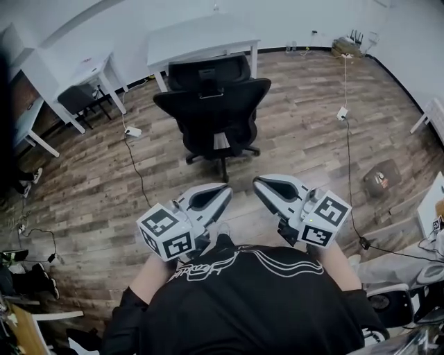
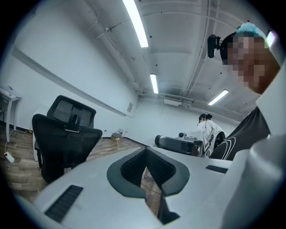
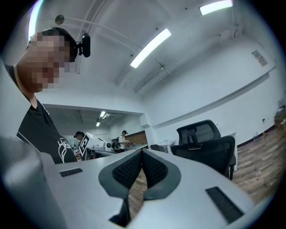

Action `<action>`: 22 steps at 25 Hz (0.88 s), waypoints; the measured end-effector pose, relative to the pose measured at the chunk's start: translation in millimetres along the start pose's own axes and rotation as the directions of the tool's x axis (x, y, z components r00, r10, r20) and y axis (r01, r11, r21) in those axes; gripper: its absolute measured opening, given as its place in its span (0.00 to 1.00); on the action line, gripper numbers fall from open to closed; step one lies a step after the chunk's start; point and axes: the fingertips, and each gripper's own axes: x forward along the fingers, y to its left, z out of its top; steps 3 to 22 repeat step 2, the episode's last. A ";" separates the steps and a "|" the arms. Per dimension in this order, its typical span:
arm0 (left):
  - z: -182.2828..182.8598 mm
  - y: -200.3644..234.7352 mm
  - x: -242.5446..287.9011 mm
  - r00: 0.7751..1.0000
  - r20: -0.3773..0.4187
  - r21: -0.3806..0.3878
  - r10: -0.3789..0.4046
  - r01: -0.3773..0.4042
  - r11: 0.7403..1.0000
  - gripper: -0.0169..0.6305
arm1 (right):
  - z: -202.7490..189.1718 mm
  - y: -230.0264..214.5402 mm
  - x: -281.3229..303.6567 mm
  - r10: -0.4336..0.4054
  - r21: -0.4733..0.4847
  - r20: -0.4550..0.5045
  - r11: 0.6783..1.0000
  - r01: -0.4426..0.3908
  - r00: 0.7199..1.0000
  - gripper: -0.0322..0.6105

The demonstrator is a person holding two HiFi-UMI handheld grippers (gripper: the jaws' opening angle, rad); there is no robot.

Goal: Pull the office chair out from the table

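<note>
While the office chair (image 1: 214,104) stands by the table (image 1: 201,38), cables (image 1: 347,149) trailing either side.

A brown wood-plank floor (image 1: 305,104) runs up to plain white walls (image 1: 291,21), and thin black cables (image 1: 348,159) trail across it, with a white power strip (image 1: 133,131) lying near the left side. White desks (image 1: 87,73) stand along the left, one with a small dark chair (image 1: 78,99) tucked beneath. Long strip lights (image 2: 136,22) glow on the white ceiling (image 2: 178,40).
</note>
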 end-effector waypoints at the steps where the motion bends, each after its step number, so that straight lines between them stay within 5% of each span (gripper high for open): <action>1: 0.0 -2.0 -1.2 1.000 0.000 0.003 -0.001 0.001 1.000 0.04 | 0.1 1.1 -1.3 -0.003 -0.002 -0.001 1.000 0.003 1.000 0.11; 22: -0.1 -4.1 -2.4 1.000 -0.001 0.005 -0.001 0.001 1.000 0.04 | 0.0 2.2 -2.7 -0.007 -0.005 -0.003 1.000 0.007 1.000 0.11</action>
